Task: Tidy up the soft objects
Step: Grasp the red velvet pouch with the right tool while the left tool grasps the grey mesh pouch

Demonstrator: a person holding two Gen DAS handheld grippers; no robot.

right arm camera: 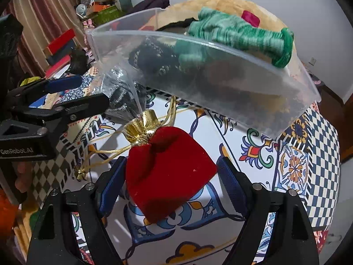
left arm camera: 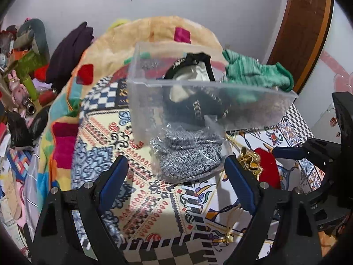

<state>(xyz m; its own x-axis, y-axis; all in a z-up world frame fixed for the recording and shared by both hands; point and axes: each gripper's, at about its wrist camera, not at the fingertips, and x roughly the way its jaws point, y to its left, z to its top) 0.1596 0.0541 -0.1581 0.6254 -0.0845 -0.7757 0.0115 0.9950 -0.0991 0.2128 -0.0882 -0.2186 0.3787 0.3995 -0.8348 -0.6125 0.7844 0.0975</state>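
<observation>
A clear plastic bin stands on the patterned cloth and holds a black and white item; a green knit glove hangs over its rim. A grey knit item in a clear bag lies in front of the bin, between the open fingers of my left gripper. A red velvet pouch with a gold top and cord lies on the cloth between the open fingers of my right gripper. The bin and glove also show in the right wrist view.
A patterned cloth covers the surface. A plush blanket with coloured squares lies behind the bin. Cluttered toys and boxes sit at the left. A wooden door is at the back right.
</observation>
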